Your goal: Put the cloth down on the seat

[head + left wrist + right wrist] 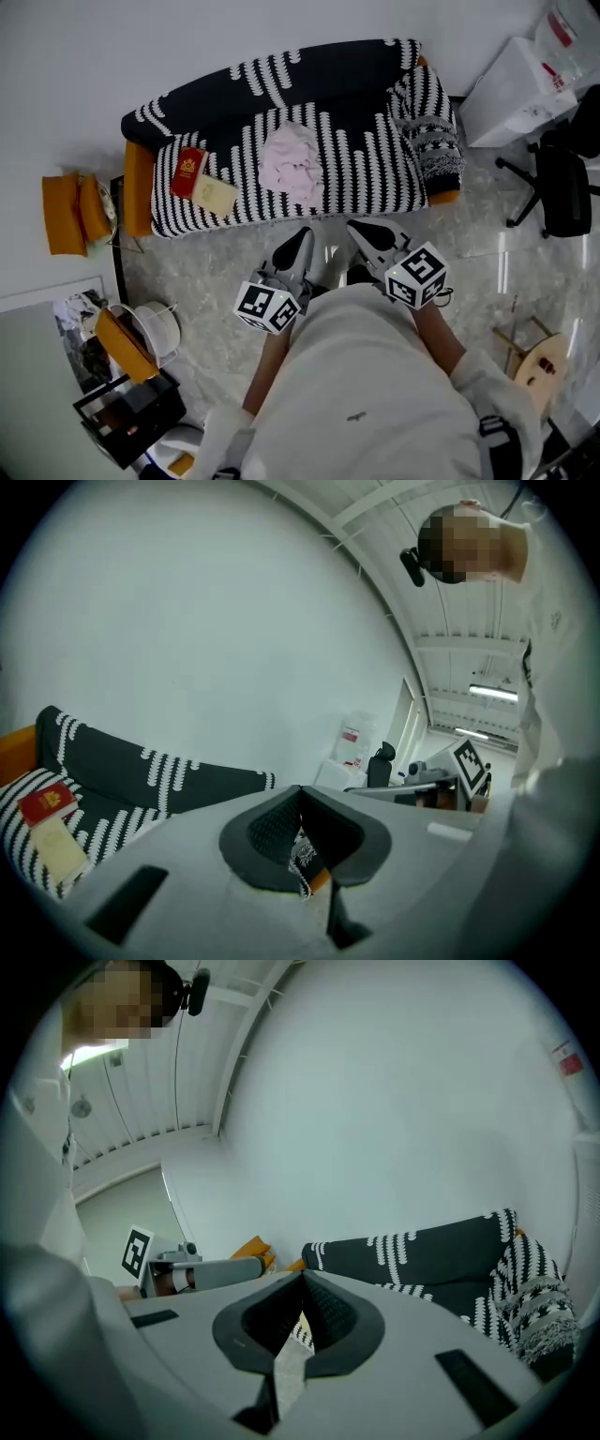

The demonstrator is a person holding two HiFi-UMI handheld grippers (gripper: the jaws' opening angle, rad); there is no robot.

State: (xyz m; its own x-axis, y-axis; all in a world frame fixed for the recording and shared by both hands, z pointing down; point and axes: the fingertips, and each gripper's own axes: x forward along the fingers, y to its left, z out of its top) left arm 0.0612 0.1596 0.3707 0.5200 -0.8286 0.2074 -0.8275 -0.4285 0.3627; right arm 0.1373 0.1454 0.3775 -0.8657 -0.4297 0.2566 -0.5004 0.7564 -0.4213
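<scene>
On the seat (375,169), pink cloth (292,164) near red packet (189,173), print unreadable; left tool (302,236), right tool (364,230) closed, empty.

White wall (187,37), pale marbled floor (206,272)

1. The left gripper (302,236) and right gripper (364,227) have pale grey shells that narrow to black jaws.
2. Behind each pair of jaws sits a white marker cube (266,305) printed with black squares.
3. Ribbed black pads (323,1312) line the jaws, and a black slot (473,1387) is set behind them.
4. The person wears a white top (366,375) with loose white sleeves (483,384).
</scene>
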